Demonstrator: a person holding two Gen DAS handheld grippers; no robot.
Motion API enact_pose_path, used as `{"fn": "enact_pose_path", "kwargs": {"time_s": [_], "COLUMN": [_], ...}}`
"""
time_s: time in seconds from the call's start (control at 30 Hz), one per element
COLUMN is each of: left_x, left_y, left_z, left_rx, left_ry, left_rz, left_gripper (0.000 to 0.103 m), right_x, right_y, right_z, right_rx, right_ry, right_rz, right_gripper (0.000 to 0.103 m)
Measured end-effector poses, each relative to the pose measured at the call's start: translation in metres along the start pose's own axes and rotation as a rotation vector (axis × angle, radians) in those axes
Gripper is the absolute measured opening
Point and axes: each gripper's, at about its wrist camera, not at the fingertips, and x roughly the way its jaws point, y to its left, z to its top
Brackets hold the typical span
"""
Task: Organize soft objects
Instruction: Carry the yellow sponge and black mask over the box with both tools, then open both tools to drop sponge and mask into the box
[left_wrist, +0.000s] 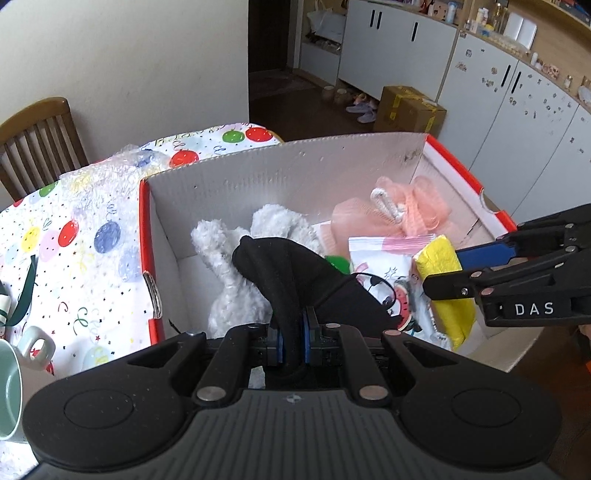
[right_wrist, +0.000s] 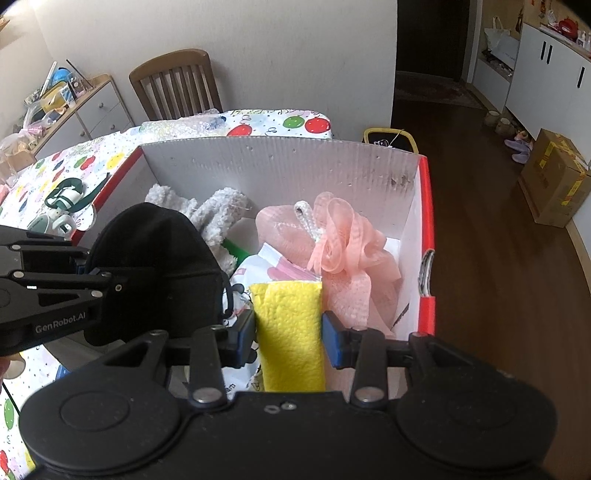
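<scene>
My left gripper is shut on a black face mask and holds it over the red-rimmed white box. My right gripper is shut on a yellow sponge cloth, also over the box. From the left wrist view the right gripper reaches in from the right with the yellow cloth. From the right wrist view the left gripper and its black mask sit at the left. In the box lie a white fluffy item, a pink mesh puff and a printed pouch.
The box stands on a table with a balloon-print cloth. Mugs and a green ribbon sit at its left. Bubble wrap and a wooden chair lie behind. A cardboard box stands on the floor at the right.
</scene>
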Motion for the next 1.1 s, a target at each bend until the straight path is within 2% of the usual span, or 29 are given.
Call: {"fn": "enact_pose_path", "kwargs": {"time_s": [0.23,0.4,0.57,0.63,0.67,0.7,0.87,1.1], "left_x": [0.004,-0.001,-0.013,-0.017,-0.02,-0.023,-0.038,-0.066], "left_y": [-0.003,-0.003,-0.002,-0.002,-0.002,-0.002,-0.003,-0.001], "left_z": [-0.003,-0.006,-0.009,-0.01,-0.011,-0.012,-0.016,-0.022], "left_rx": [-0.001,-0.022,-0.048,-0.051,-0.052,-0.054,-0.055,-0.066], "left_ry": [0.027,0.023,0.002,-0.006,-0.012,-0.021,-0.065,-0.123], "left_rz": [0.018,0.017,0.001,0.006,0.008,0.009,0.015,0.019], "left_gripper": [0.013,0.026,0.033,0.047,0.06,0.065,0.065,0.066], "right_x": [-0.002,-0.008,-0.018,-0.021,-0.023,-0.025,-0.036,-0.058], "right_y": [-0.002,-0.001,0.003,0.004,0.004,0.005,0.009,0.021], "right_z": [0.002,0.003,0.003,0.002,0.001,0.0,-0.004,-0.009], "right_rx": [0.002,-0.001,-0.01,-0.007,-0.006,-0.005,-0.002,-0.007], "right_ry": [0.002,-0.01,-0.031,-0.035,-0.038,-0.042,-0.064,-0.109], "right_rz": [0.006,0.009,0.011,0.014,0.015,0.017,0.025,0.049], "right_gripper": [0.04,0.039,0.044,0.046,0.047,0.047,0.056,0.063]}}
